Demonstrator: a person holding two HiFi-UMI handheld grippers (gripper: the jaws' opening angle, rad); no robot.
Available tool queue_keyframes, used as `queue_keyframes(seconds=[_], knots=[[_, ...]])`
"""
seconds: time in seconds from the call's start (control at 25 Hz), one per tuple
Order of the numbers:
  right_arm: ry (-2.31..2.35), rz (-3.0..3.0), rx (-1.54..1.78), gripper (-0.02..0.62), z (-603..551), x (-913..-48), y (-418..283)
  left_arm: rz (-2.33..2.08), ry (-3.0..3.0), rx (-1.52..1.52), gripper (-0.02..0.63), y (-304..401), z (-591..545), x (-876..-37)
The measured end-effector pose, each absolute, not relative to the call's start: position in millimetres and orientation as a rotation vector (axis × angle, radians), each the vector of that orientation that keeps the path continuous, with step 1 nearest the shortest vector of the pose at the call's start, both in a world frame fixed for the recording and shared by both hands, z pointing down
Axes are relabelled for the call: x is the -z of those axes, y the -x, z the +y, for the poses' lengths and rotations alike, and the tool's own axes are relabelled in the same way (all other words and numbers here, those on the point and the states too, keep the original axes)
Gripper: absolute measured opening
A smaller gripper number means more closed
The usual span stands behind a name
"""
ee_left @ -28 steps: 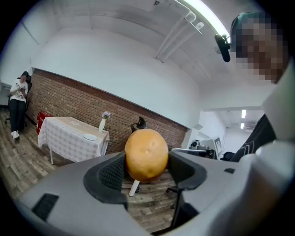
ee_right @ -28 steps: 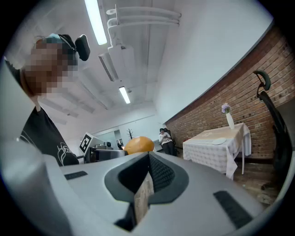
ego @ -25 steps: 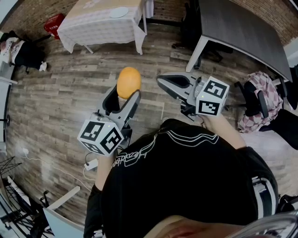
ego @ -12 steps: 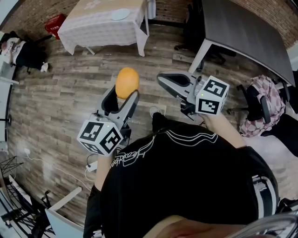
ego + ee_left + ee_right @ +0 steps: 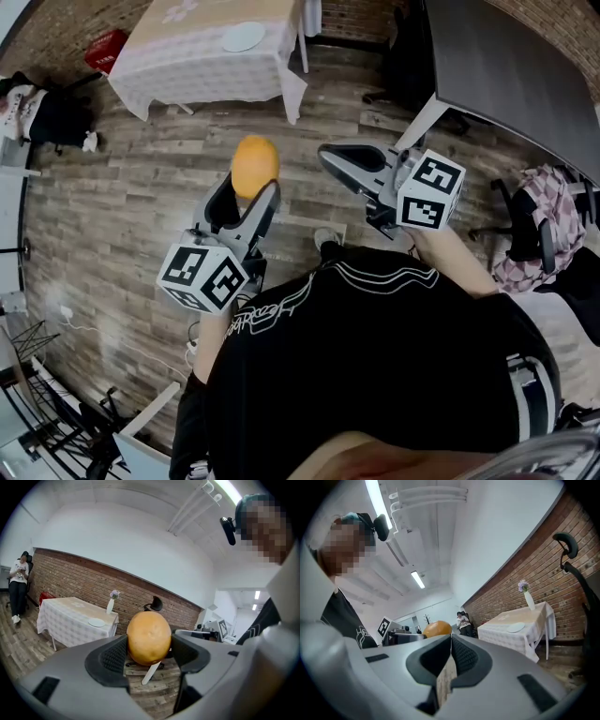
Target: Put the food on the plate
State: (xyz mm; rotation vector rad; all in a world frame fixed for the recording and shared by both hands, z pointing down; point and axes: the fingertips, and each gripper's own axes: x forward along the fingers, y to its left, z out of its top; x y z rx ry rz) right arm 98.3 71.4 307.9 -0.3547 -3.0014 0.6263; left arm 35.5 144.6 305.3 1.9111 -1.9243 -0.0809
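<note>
An orange-coloured round fruit (image 5: 254, 165) is clamped between the jaws of my left gripper (image 5: 246, 192), held above the wooden floor. In the left gripper view the fruit (image 5: 149, 638) fills the gap between the two black pads. My right gripper (image 5: 342, 159) is shut with nothing in it, to the right of the fruit; its pads meet in the right gripper view (image 5: 451, 654). A white plate (image 5: 244, 37) lies on a table with a white cloth (image 5: 169, 66) far ahead. The plate (image 5: 97, 622) also shows in the left gripper view.
A dark grey table (image 5: 506, 66) stands at the upper right with office chairs (image 5: 398, 52) near it. A pink bundle on a chair (image 5: 534, 211) is at the right. A vase with a flower (image 5: 111, 603) stands on the clothed table. A person sits by the brick wall (image 5: 18, 585).
The clothed table and plate have shifted slightly right and nearer in the head view. Both grippers keep their pose and the fruit stays clamped.
</note>
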Motion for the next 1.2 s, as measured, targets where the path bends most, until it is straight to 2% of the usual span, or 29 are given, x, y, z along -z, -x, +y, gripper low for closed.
queue_keyframes(seconds=[0.4, 1.0, 1.2], knots=[[0.362, -3.019, -0.646, -0.003, -22, -305, -40, -1.935, -1.937, 0.049, 0.287, 22, 44, -291], [0.300, -3.052, -0.606, -0.003, -64, -308, -1, -1.919, -1.999, 0.035, 0.287, 62, -4, -295], [0.247, -3.037, -0.614, -0.003, -89, -312, 32, -1.882, -2.004, 0.041, 0.287, 97, -30, -299]])
